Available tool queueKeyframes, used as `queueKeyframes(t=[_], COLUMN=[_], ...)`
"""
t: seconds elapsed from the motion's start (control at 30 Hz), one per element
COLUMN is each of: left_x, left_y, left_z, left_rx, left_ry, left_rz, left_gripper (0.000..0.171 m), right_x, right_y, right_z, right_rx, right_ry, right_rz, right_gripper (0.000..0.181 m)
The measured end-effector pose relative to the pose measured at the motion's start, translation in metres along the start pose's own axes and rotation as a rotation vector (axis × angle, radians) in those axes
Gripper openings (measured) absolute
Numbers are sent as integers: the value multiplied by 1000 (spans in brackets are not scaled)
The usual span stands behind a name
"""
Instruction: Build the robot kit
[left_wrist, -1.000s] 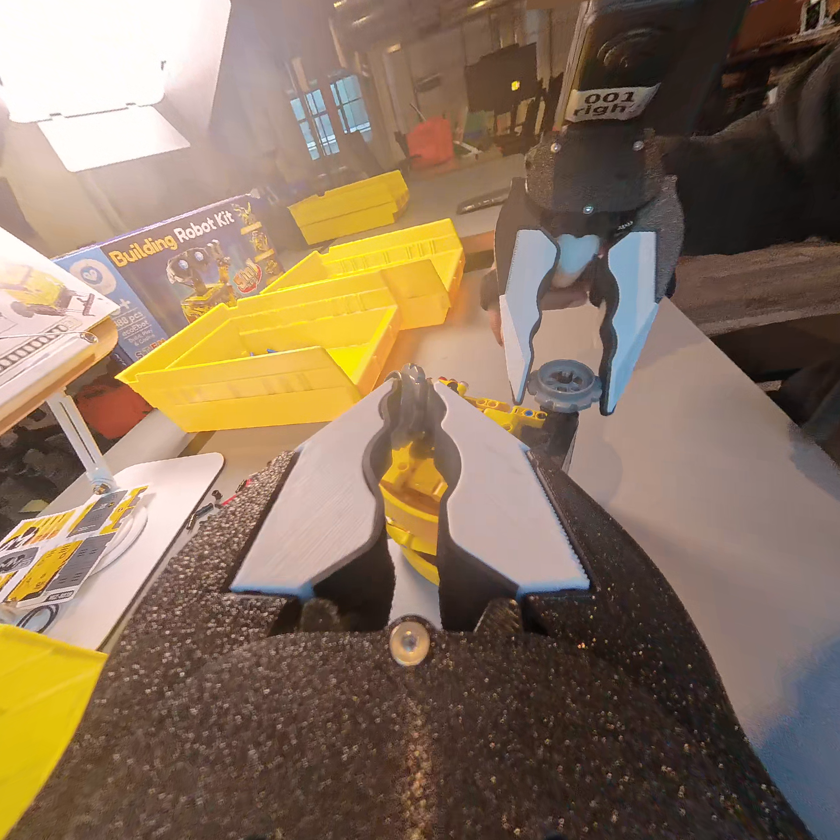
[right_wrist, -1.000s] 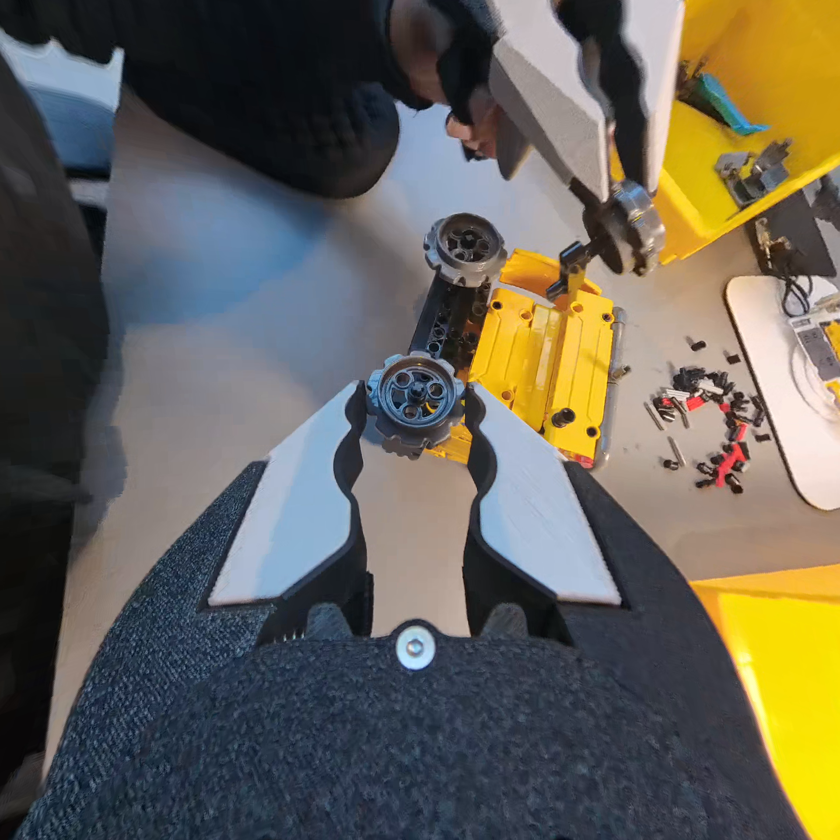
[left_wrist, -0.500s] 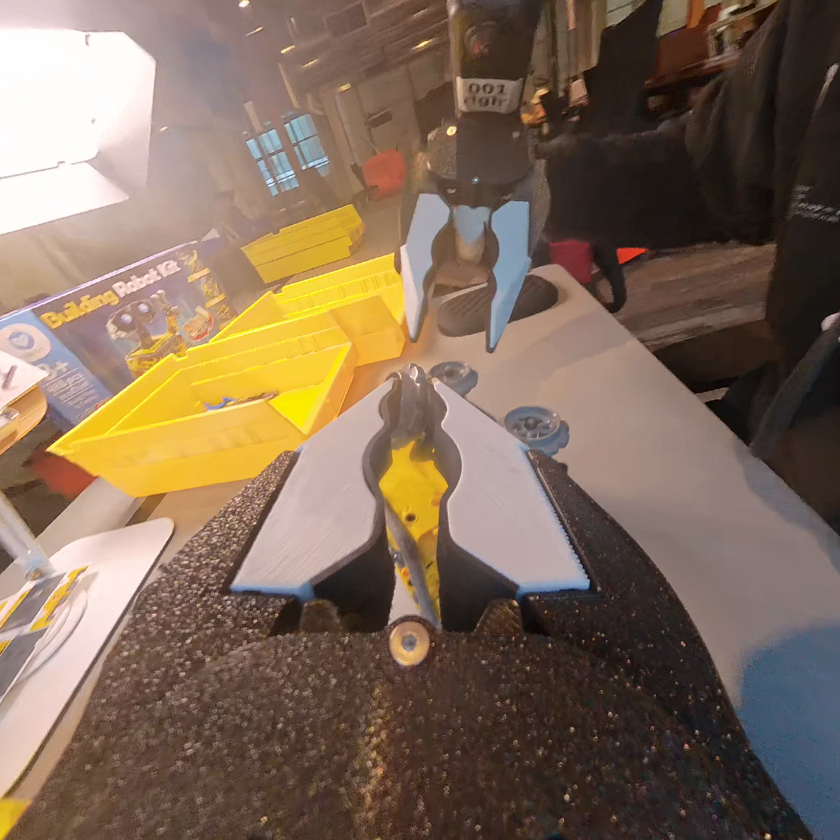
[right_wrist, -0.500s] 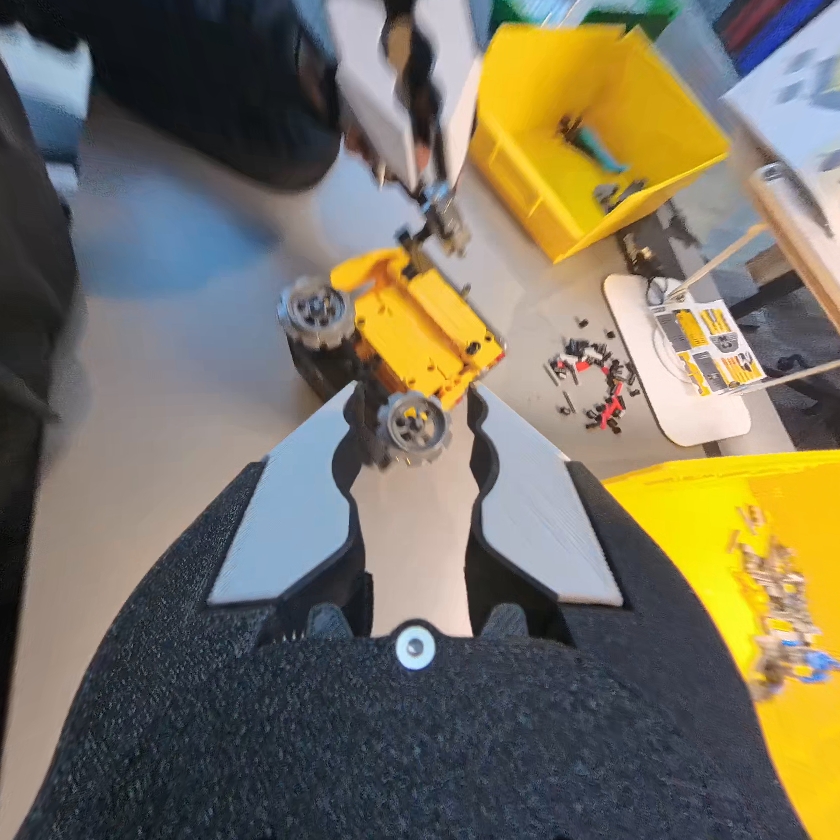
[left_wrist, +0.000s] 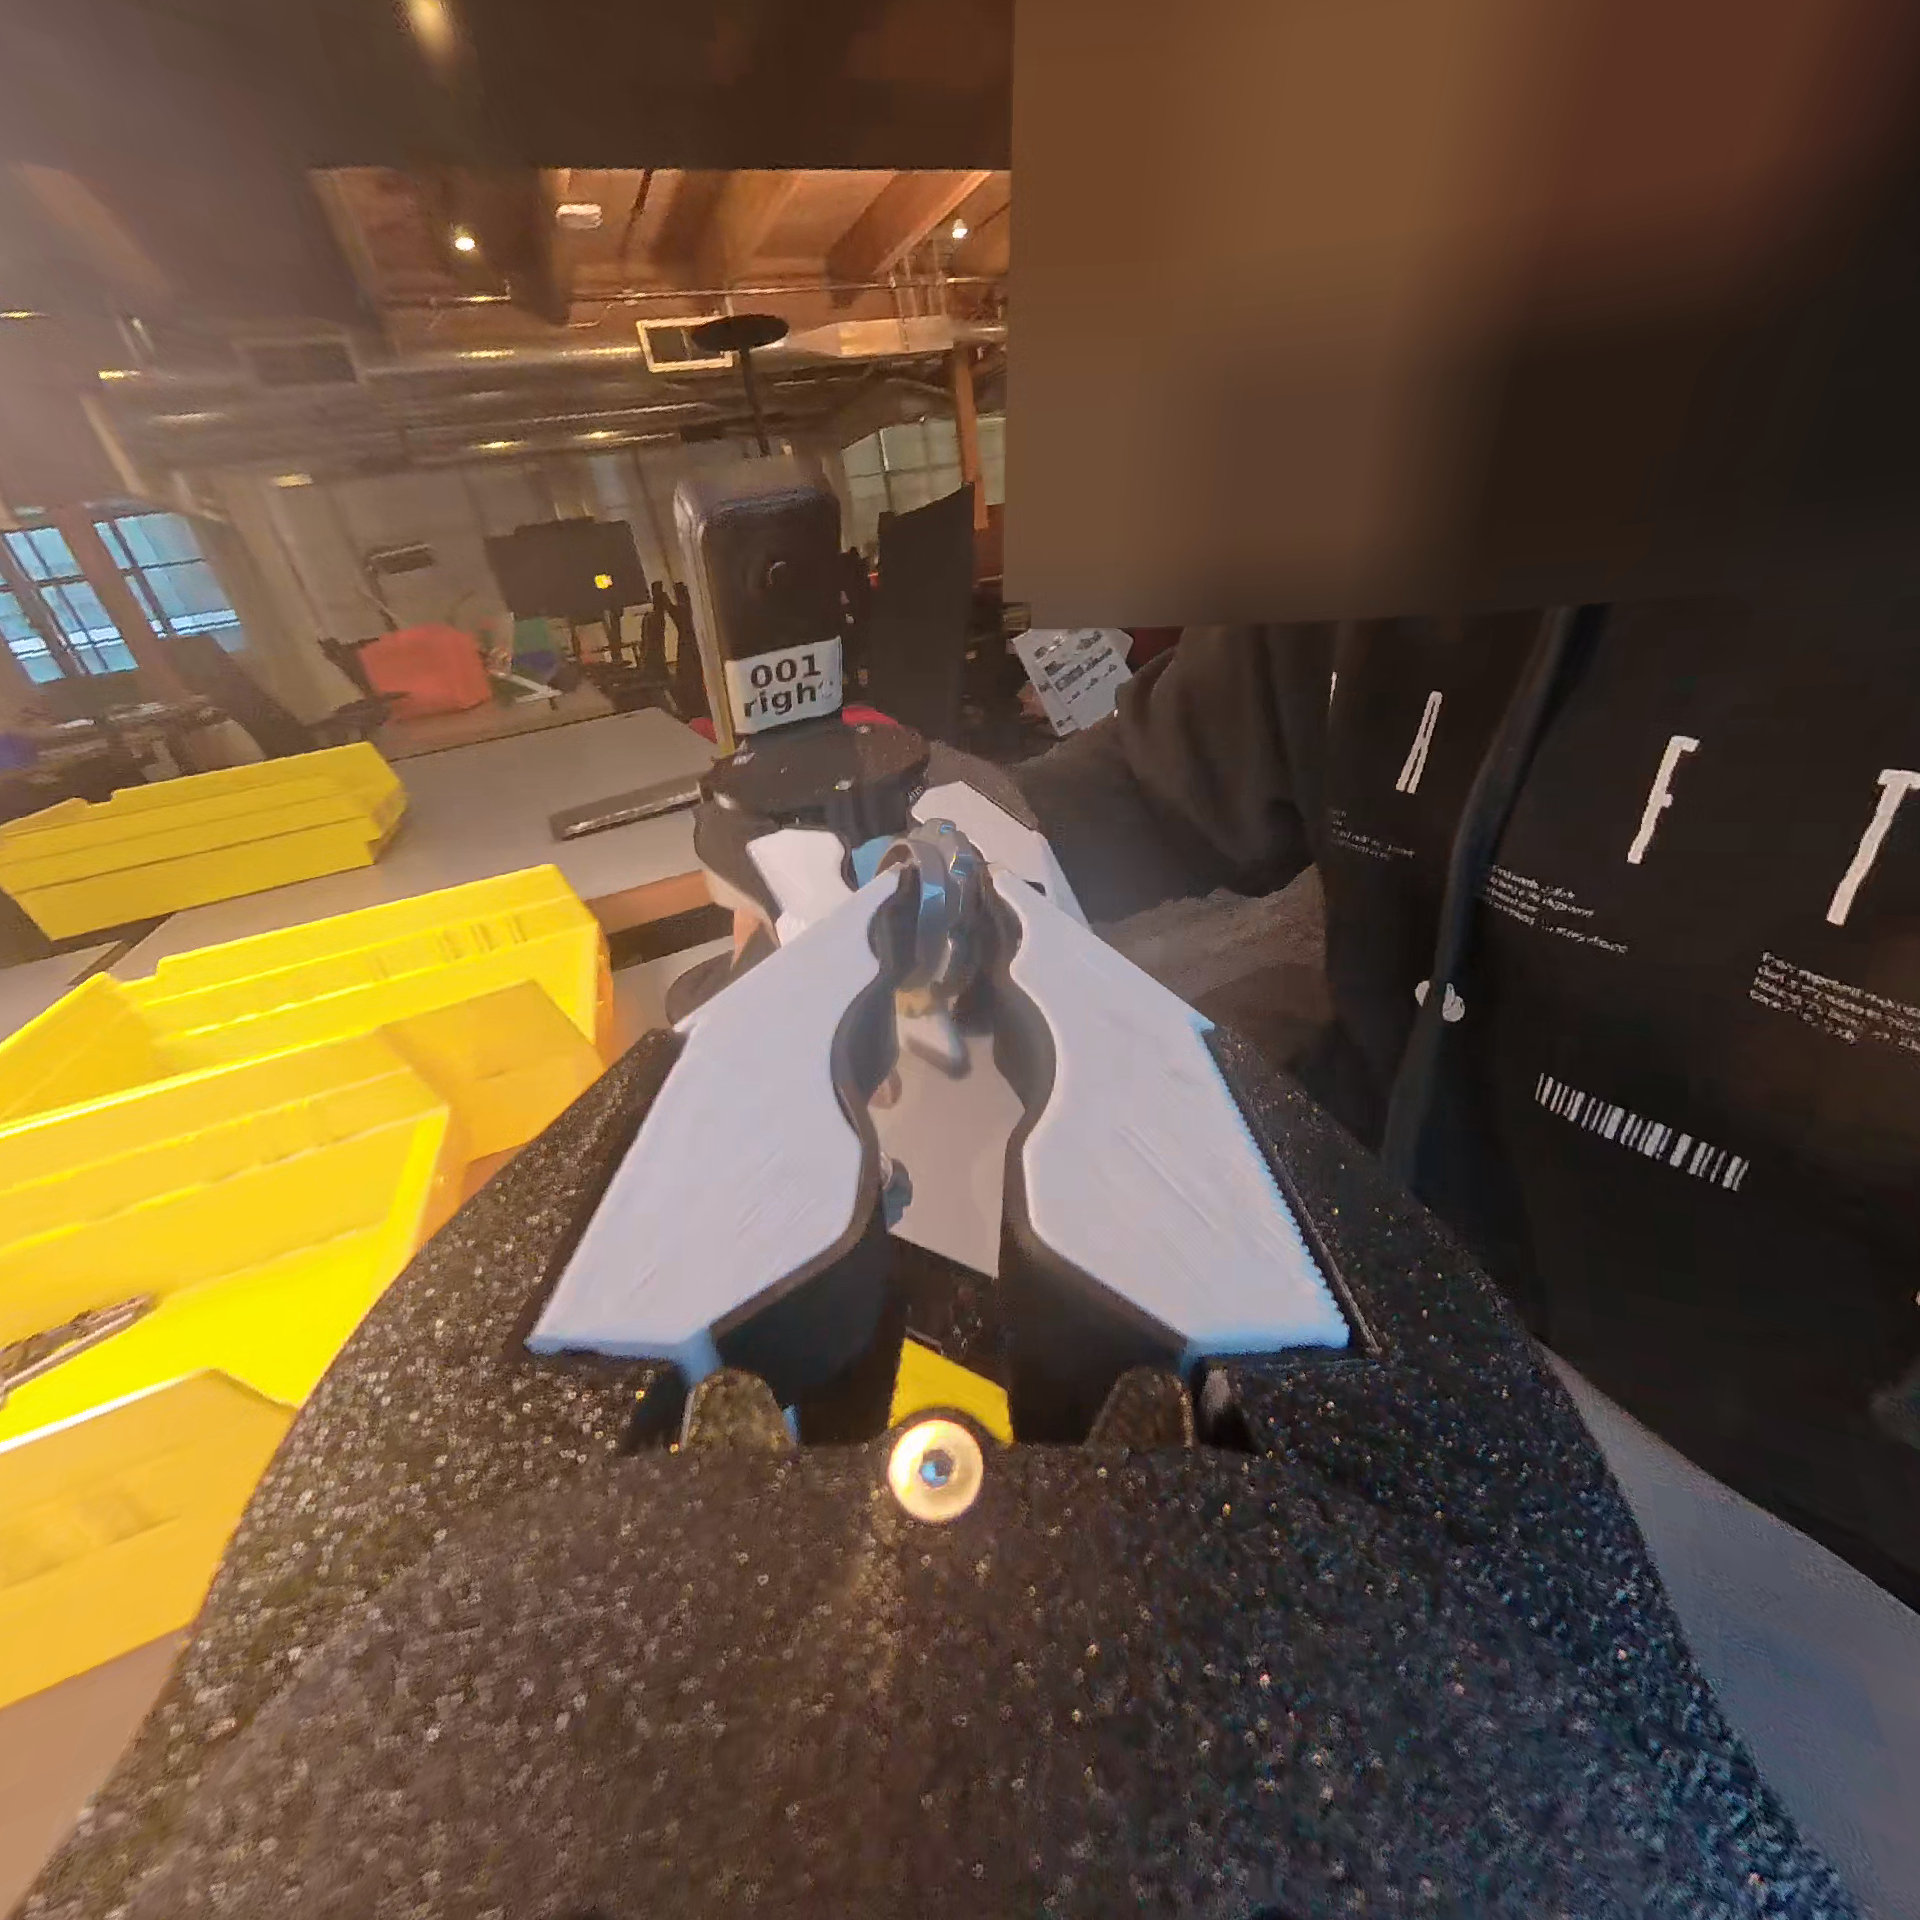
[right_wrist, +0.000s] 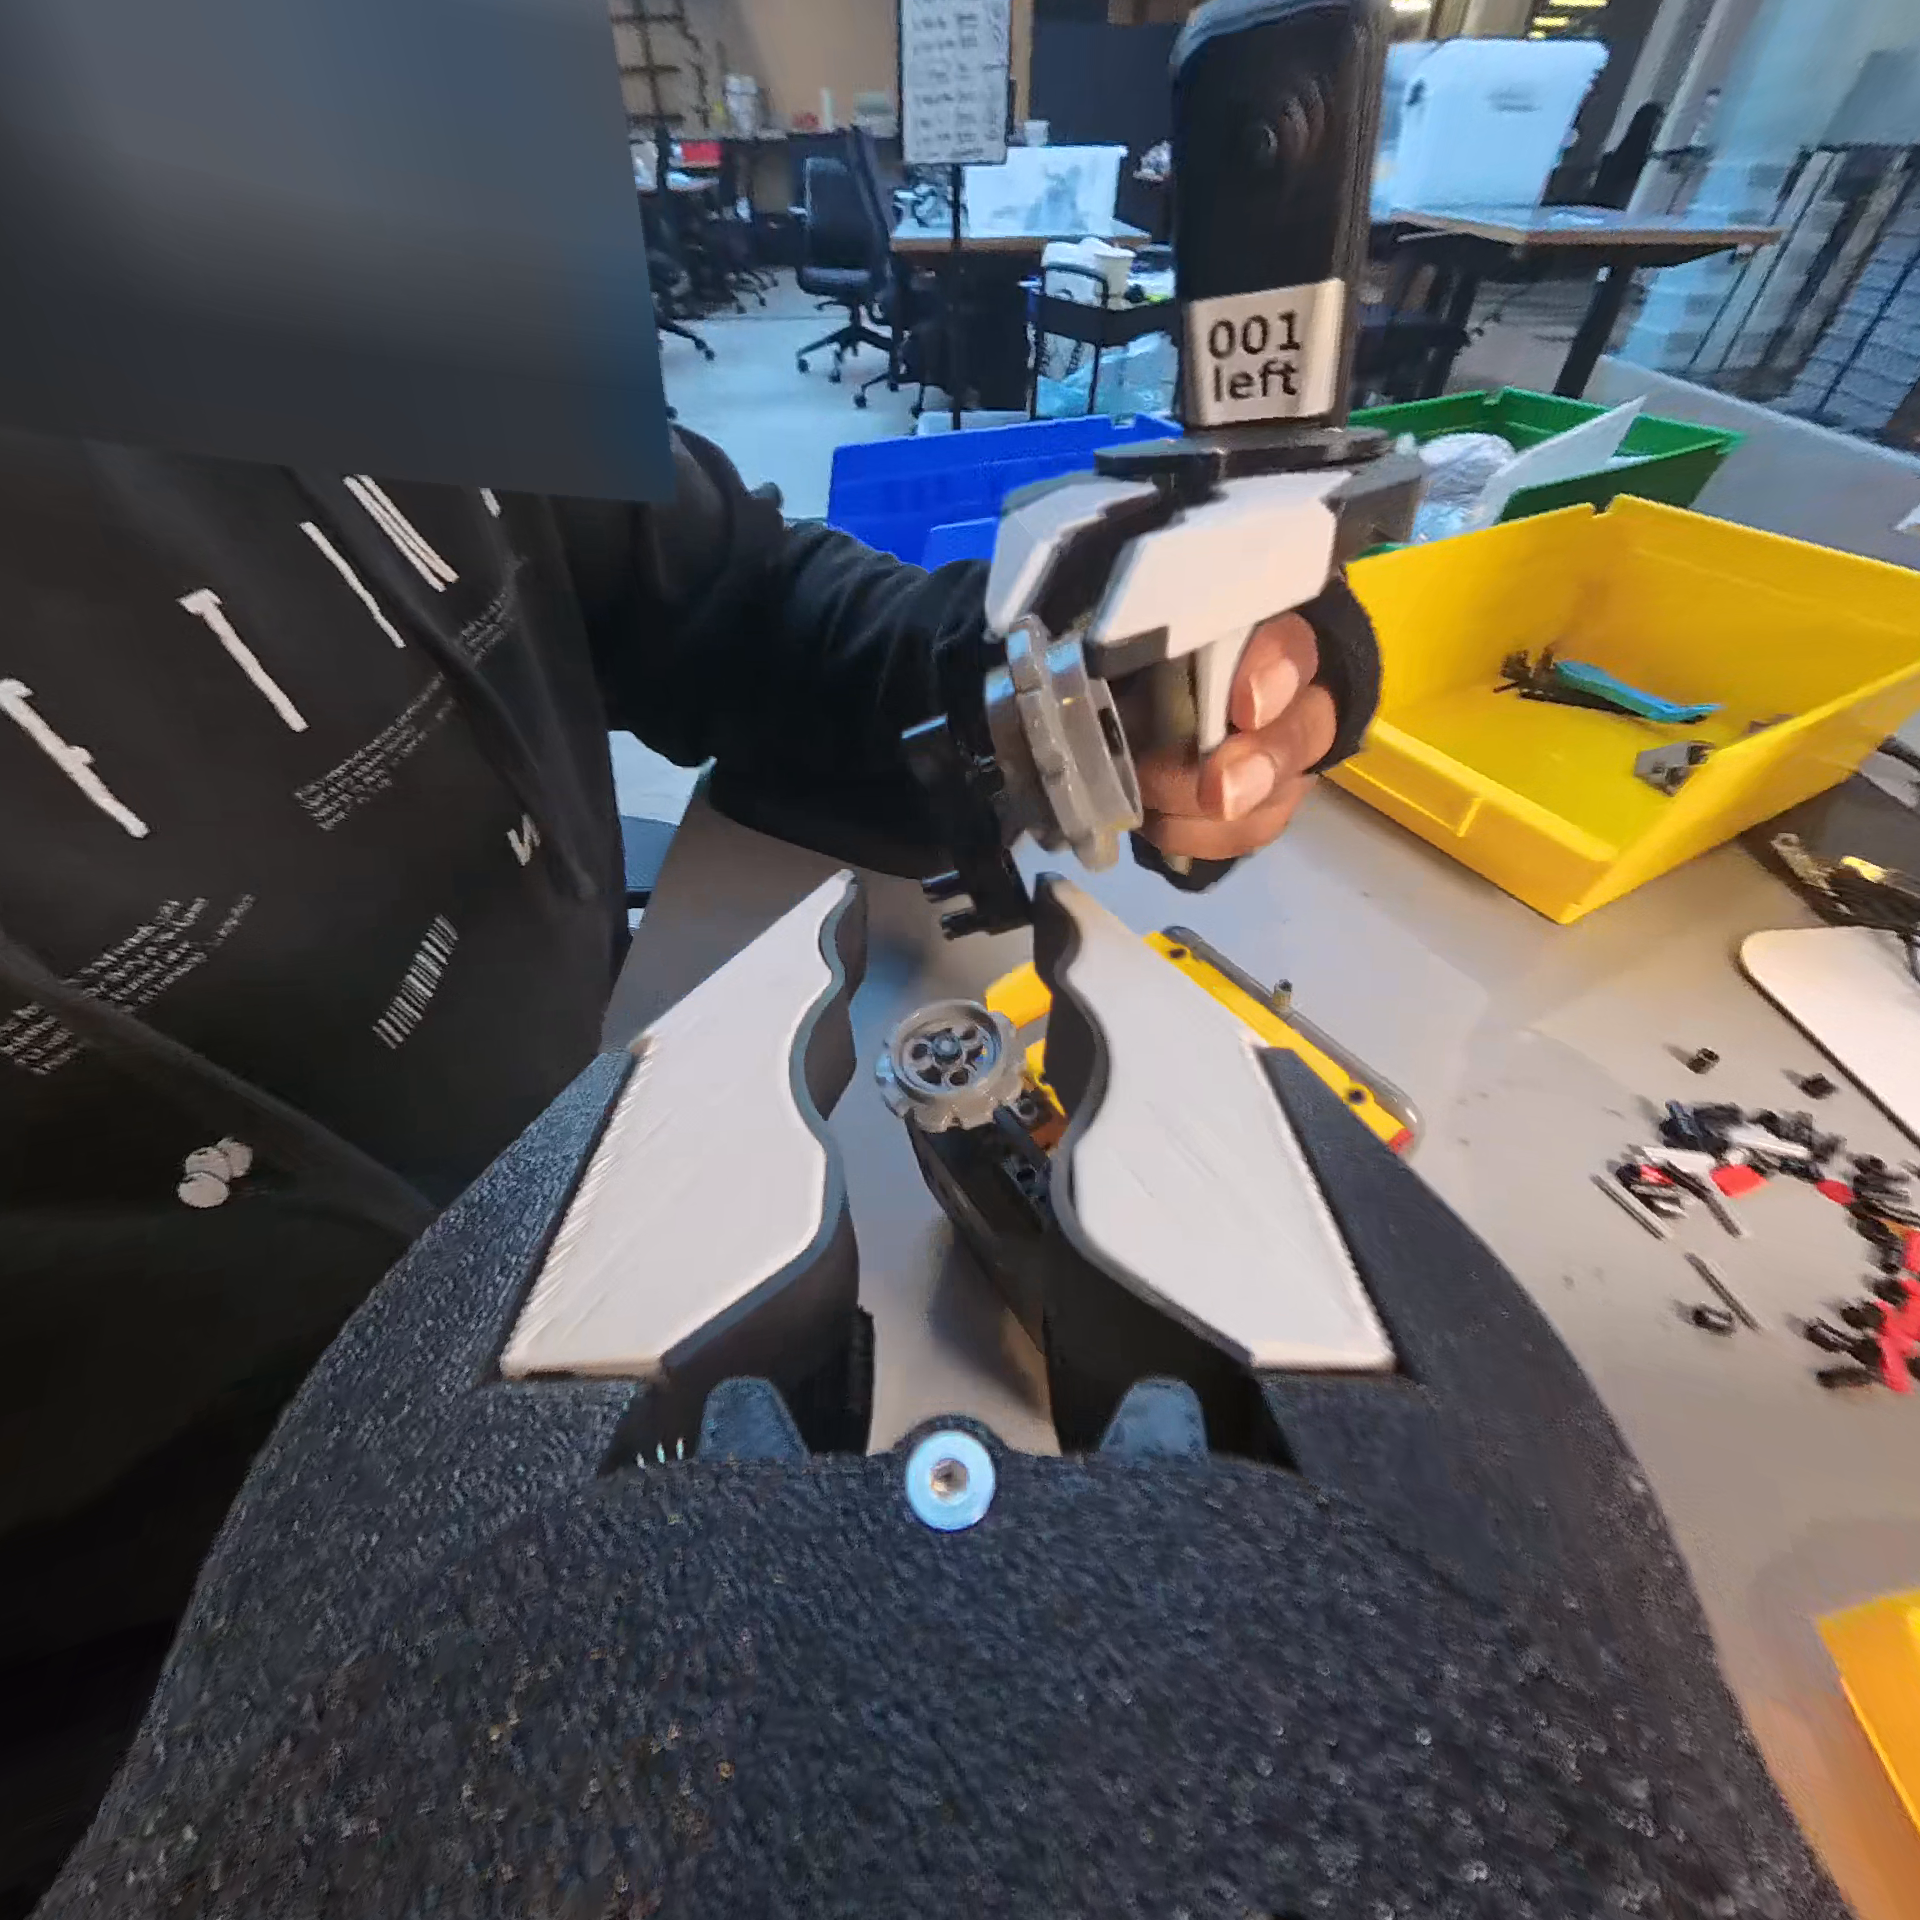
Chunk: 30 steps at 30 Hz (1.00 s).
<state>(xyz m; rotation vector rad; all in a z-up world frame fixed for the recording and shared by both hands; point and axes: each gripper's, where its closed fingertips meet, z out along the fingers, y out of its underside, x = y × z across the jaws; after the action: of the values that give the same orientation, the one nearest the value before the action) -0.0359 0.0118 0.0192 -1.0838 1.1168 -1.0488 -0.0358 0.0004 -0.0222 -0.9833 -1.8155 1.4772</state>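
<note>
Your left tool (right_wrist: 1049, 665) is clamped narrow on a grey toothed wheel (right_wrist: 1060, 748), lifted well above the worktop (right_wrist: 1455, 977), and a black beam piece (right_wrist: 971, 831) hangs from the wheel's inner side. The grip sits on the rim of the wheel alone; the beam dangles below it, so a quick turn of your wrist could swing the beam off its pin or roll the wheel out between the tips.

Your right tool (right_wrist: 945, 904) stands wide apart with nothing between its tips. Its right tip is just beside the lower end of the hanging beam, perhaps touching it; I cannot tell which. Bring it closer carelessly and it knocks the beam sideways before you can close on it.

Under your right tool lies the yellow and black model body (right_wrist: 1226, 1018) on the worktop, with a second grey toothed wheel (right_wrist: 943, 1065) at its near end. If the held piece drops, it lands on or beside this body and may bounce toward the worktop's edge near your dark sweatshirt (right_wrist: 260, 831).

To the right, loose black and red pins (right_wrist: 1787, 1174) are scattered on the worktop, and a yellow bin (right_wrist: 1475, 800) with a few parts stands behind them. A sweep of your right forearm would scatter the pins further.

In the left wrist view the two tools nearly meet tip to tip, so your sight of the wheel (left_wrist: 930, 914) is crowded and blurred there.
</note>
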Motion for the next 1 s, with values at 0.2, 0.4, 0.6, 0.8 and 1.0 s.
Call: queueKeyframes(t=[0.2,0.4,0.6,0.8,1.0], left_x=[-8,-14,-13,-12,-9], left_y=[39,63,91,95,96], left_z=[-15,-15,-16,-17,-21], left_rx=[-238,-417,-559,-578,-601], left_ry=[-122,-244,-249,-242,-243], left_rz=[88,285,447,591,584], left_gripper=[9,8,9,9,9], right_x=[12,25,29,32,31], right_y=[12,38,67,76,78], right_z=[-13,-1,0,0,1], right_rx=[-37,-233,-461,-544,-608], right_ry=[123,381,613,609,545], right_rz=[73,58,-155,-245,-282], right_gripper=[13,11,11,11,11])
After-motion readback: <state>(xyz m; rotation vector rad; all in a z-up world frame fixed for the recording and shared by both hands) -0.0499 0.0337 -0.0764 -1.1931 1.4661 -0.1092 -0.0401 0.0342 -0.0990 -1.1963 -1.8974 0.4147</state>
